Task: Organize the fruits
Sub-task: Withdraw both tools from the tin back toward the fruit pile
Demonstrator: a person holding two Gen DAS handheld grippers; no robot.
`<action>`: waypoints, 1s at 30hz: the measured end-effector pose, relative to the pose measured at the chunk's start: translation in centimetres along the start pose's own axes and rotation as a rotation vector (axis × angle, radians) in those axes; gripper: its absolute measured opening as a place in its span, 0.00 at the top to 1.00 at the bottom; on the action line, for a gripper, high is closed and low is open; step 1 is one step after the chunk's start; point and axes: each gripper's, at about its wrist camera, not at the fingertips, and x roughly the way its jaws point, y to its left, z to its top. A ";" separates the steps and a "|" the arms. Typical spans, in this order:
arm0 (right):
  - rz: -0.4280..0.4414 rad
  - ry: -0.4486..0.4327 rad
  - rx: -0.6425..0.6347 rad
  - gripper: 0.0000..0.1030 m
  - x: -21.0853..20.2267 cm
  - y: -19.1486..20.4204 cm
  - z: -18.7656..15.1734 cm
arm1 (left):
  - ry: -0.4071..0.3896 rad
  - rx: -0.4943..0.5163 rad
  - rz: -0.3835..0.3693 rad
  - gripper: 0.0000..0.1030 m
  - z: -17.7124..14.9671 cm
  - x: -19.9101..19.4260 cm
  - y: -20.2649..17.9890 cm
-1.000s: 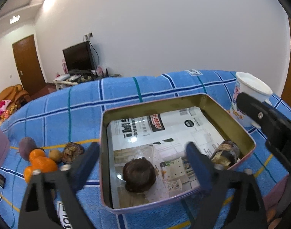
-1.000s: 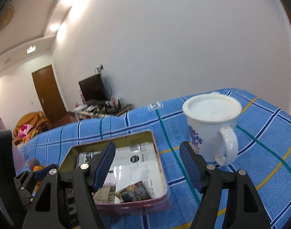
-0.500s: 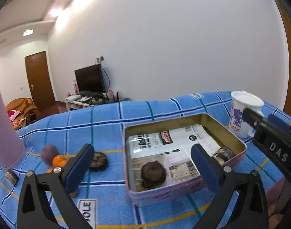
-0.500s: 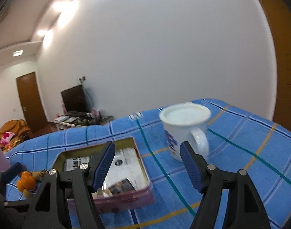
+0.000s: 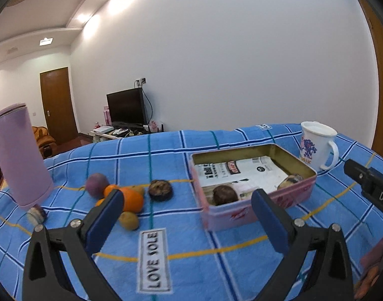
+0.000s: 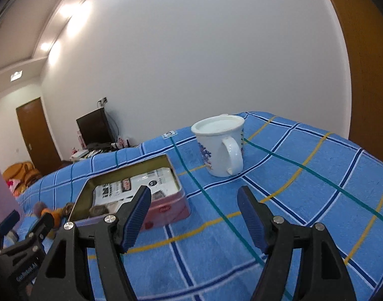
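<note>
We are holding the left hand-held gripper (image 5: pixel 186 215) wide open and empty, and the loose fruits, a round orange mandarin (image 5: pixel 132 199), a purple plum-like fruit (image 5: pixel 97 185), a small brownish-green fruit (image 5: pixel 128 220) and a dark wrinkled fruit (image 5: pixel 160 190), are lying ahead and to its left, nearer this gripper than the right hand-held gripper (image 6: pixel 194 215), which is also gaping empty. The pink rectangular metal tin (image 5: pixel 251 210), already holding two dark fruits, is sitting ahead-right, its long axis running away from us. Everything is resting on a blue checked cloth (image 5: pixel 211 255) over the counter, with a white mug (image 6: pixel 220 145) and a tall lilac tumbler (image 5: pixel 18 155) in a living room
</note>
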 end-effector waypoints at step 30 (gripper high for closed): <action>0.357 0.085 -0.146 0.29 7.2 19.6 -1.8 | 0.105 -0.152 0.353 0.00 0.0 6.0 19.0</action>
